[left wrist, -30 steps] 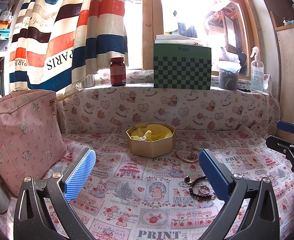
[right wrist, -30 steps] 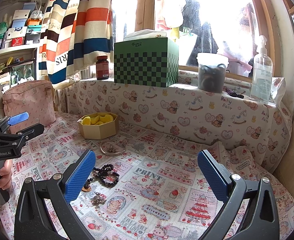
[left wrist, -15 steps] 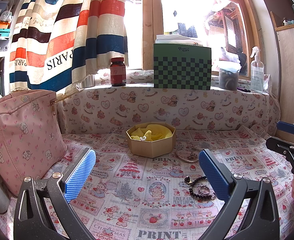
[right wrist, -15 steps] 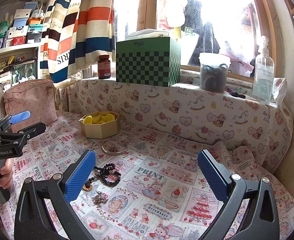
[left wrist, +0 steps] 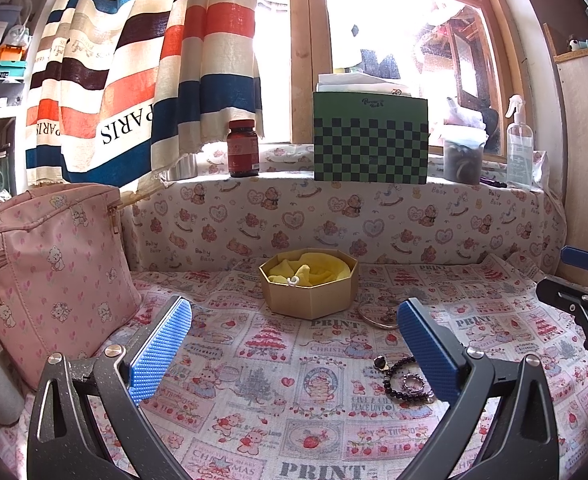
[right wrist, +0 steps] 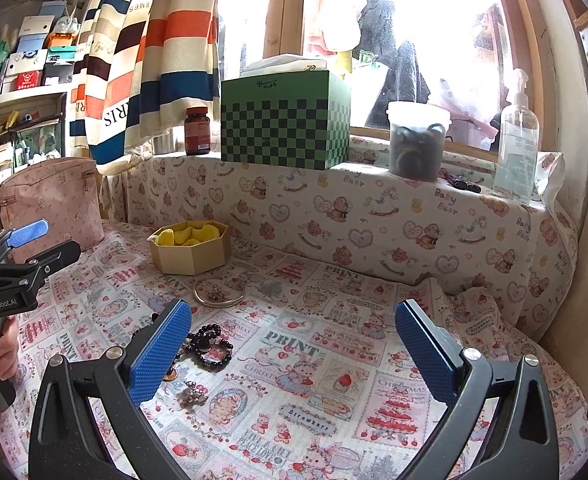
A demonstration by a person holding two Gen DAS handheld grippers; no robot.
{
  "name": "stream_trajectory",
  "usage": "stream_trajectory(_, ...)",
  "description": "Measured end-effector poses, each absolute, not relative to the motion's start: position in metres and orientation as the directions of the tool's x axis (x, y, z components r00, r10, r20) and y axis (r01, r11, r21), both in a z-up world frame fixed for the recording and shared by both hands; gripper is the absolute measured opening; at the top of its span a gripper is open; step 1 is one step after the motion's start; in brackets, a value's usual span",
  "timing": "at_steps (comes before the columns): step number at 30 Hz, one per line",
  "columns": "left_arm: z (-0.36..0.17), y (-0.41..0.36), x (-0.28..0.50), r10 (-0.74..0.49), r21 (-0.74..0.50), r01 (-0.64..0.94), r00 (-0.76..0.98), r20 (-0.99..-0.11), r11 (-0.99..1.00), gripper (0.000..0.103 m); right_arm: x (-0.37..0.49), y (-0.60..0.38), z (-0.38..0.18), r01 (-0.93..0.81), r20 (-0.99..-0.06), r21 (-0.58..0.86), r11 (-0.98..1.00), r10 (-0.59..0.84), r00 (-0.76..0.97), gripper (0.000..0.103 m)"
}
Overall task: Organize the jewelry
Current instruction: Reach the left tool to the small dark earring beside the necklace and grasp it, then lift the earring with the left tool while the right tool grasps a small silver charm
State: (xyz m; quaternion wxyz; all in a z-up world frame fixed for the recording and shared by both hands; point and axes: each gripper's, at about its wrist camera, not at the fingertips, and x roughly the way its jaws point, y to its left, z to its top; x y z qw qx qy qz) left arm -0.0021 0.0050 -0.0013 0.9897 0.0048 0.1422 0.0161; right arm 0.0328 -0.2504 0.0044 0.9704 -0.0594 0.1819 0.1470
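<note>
Printed cloth (left wrist: 254,400) under window (right wrist: 393,20); gold box (left wrist: 309,292) near bracelet (right wrist: 210,346).

Strong daylight pours through the window (left wrist: 377,40) far beyond the jaws, so the panes are blown out to white glare in both views. The checkered box (left wrist: 369,138) ahead of the jaws is backlit, its near face in shade. The patterned cloth (left wrist: 254,380) between and below the jaws is evenly lit and sharp, with soft shadows. Fisheye bending curves the window frame, and the corners darken to black.
</note>
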Motion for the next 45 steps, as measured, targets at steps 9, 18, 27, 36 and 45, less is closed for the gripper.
stream_trajectory(9,0.013,0.009,0.019,0.034,-0.062,-0.074,0.871,-0.490,0.995,0.084,0.040,-0.268,0.007,-0.231,-0.379,-0.010,0.973,0.211,0.901,0.103)
stream_trajectory(18,-0.009,-0.020,0.061,-0.077,-0.104,0.003,0.692,-0.718,0.995,0.049,0.045,-0.272,0.006,-0.202,-0.399,-0.002,0.979,0.185,0.898,0.103)
stream_trajectory(27,-0.030,-0.032,0.111,-0.176,-0.203,0.005,0.520,-0.836,0.979,0.020,0.050,-0.272,0.003,-0.191,-0.422,0.000,0.982,0.173,0.890,0.103)
stream_trajectory(36,-0.035,-0.046,0.117,-0.179,-0.191,0.025,0.485,-0.856,0.981,0.020,0.051,-0.270,0.002,-0.192,-0.436,-0.008,0.981,0.169,0.884,0.103)
stream_trajectory(45,-0.042,-0.044,0.121,-0.170,-0.185,0.017,0.489,-0.856,0.983,0.008,0.054,-0.262,-0.002,-0.331,-0.507,0.050,0.942,0.310,0.804,0.099)
